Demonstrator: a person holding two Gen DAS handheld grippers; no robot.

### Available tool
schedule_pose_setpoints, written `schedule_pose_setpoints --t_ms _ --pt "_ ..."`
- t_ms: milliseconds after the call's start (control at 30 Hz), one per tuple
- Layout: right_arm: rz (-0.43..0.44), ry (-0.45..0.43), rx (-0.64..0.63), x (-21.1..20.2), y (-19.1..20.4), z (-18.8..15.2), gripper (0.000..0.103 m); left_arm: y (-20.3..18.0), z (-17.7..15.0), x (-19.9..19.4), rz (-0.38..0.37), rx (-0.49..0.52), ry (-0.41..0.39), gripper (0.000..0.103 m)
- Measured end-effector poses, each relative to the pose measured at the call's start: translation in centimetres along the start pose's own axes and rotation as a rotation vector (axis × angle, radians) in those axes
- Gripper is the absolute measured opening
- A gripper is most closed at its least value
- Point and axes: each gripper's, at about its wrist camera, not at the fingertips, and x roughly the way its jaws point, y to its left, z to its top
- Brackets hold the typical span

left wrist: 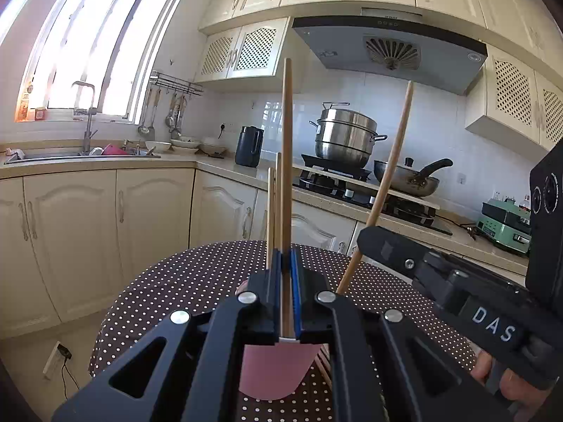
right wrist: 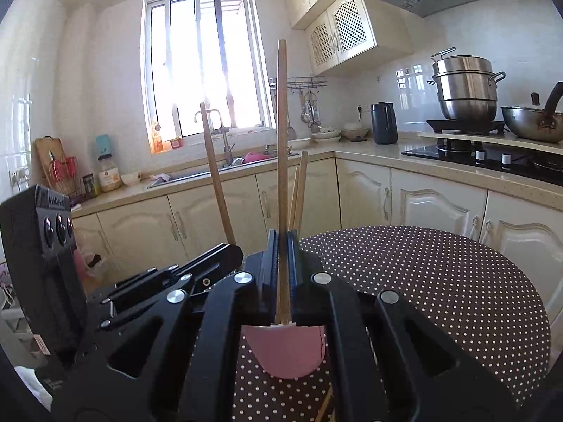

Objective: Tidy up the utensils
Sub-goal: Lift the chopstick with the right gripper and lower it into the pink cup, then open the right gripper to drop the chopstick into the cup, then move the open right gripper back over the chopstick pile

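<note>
A round tabletop (left wrist: 197,281) under a dark brown cloth with white polka dots fills the lower middle of the left wrist view and the lower right of the right wrist view. A pink cup (left wrist: 274,372) stands on it at the lower centre of both frames

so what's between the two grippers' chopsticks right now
In the right wrist view, bare air: the left gripper holds its chopstick leaning, beside the upright chopstick in the right gripper. The pink cup sits below.
</note>
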Motion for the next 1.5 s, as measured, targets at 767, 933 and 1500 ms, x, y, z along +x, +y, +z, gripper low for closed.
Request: schedule_pose_setpoints --t_ms 767,933,1500 --pt "-0.025 0.078 0.043 0.1 -0.5 -1.3 0.006 0.1 -0.8 -1.2 0.012 0.011 0.088 0.029" --pt "-0.039 0.079 0.049 -0.6 -0.5 -1.1 0.007 0.0 -0.6 -1.9 0.021 0.008 0.091 0.029" --pt "-0.046 0.083 0.046 -4.5 -1.0 -1.7 0.032 -1.1 -2.1 -4.7 0.025 -0.012 0.164 0.041"
